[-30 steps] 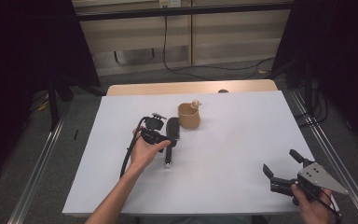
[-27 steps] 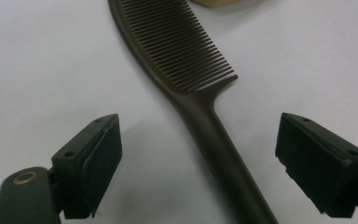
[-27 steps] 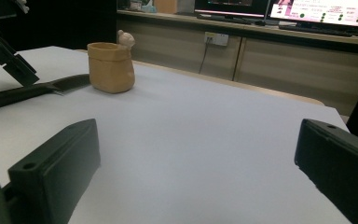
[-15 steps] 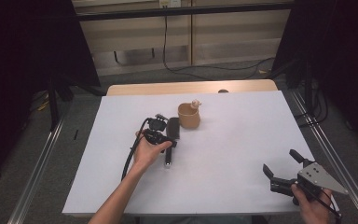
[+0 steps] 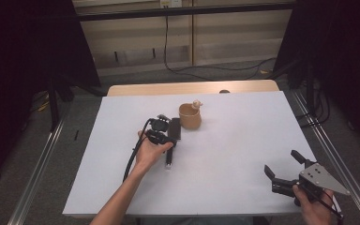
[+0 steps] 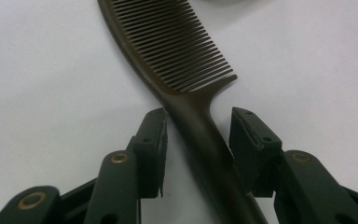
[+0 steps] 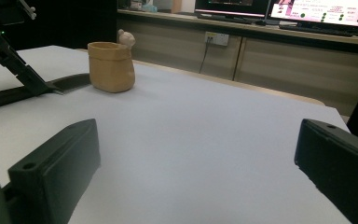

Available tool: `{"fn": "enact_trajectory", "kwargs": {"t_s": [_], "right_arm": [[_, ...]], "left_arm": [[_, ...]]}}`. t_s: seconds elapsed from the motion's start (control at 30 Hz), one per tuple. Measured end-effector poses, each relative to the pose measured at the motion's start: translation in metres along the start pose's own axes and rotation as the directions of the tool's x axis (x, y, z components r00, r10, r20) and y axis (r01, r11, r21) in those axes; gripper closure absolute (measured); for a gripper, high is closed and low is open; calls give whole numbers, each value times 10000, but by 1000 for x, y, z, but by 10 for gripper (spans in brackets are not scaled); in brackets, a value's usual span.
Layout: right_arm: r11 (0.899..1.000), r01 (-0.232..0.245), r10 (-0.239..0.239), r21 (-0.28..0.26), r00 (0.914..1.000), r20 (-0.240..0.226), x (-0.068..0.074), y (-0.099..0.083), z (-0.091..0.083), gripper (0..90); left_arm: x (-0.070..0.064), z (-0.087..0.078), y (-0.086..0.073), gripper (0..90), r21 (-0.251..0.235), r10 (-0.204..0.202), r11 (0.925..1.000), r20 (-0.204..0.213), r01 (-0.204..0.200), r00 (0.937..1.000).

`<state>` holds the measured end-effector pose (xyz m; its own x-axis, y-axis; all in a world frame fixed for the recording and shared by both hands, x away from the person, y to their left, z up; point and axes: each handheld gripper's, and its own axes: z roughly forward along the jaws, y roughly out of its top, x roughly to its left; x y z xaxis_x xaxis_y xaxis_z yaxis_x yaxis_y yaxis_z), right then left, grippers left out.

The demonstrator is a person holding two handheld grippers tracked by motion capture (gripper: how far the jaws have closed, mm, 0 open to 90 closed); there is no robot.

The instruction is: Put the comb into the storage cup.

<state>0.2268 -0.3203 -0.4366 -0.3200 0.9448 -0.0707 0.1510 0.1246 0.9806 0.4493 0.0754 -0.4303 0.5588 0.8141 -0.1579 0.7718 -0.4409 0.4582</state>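
1. A dark brown comb (image 6: 177, 60) is seen lying flat on the white table (image 5: 234, 154), its toothed end just beside a tan cup (image 5: 190, 117) and its handle stretched away from the cup toward the person's side.
2. The left gripper (image 6: 198, 140) is held low over the comb's handle, on the side of the comb away from the cup. In the left gripper view its two black jaws are set apart, one on each side of the handle just behind the teeth. The left-hand jaw is close against the handle, though contact cannot be told; a small gap is visible at the other jaw. The handle is not clamped.
3. In the high view the left gripper (image 5: 161, 133) is gripped by the person's left hand (image 5: 149, 152), with its black cable looped down beside the forearm.
4. The right gripper (image 5: 281, 171) is held well apart from the cup, near the table's near right corner, above the surface. Its jaws are spread wide and nothing is held between them.
5. In the right gripper view the cup (image 7: 111, 66) is seen standing upright, with a small pale figure (image 7: 126, 37) at its rim and the comb's dark end (image 7: 70, 82) just beside its base.
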Motion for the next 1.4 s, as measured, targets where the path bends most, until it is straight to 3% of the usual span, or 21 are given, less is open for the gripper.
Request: {"fn": "enact_trajectory", "kwargs": {"t_s": [0.23,0.4,0.7,0.77,0.9,1.07,1.4], "right_arm": [[10000,5,-5,2,10000,-18,0,0,0,0],[10000,-1,1,-9,10000,-30,0,0,0,0],[10000,-4,4,34,10000,0,0,0,0,0],[10000,-10,10,12,10000,2,0,0,0,0],[10000,-22,22,41,10000,-13,0,0,0,0],[10000,-11,11,45,10000,5,0,0,0,0],[10000,-39,39,14,10000,23,0,0,0,0]], "left_arm": [[0,0,1,594,61,-195,9998,-77,195,9998],[0,1,3,610,121,-680,9976,-134,681,9976],[4,0,9,649,279,-1043,9940,-401,1054,9937],[7,0,9,655,305,-1203,9922,-267,1211,9924],[13,-2,9,686,304,-1219,9919,-528,1236,9911],[19,-5,8,704,415,-1304,9904,-428,1322,9905],[18,-5,5,688,589,-1178,9911,-357,1198,9924]]}}
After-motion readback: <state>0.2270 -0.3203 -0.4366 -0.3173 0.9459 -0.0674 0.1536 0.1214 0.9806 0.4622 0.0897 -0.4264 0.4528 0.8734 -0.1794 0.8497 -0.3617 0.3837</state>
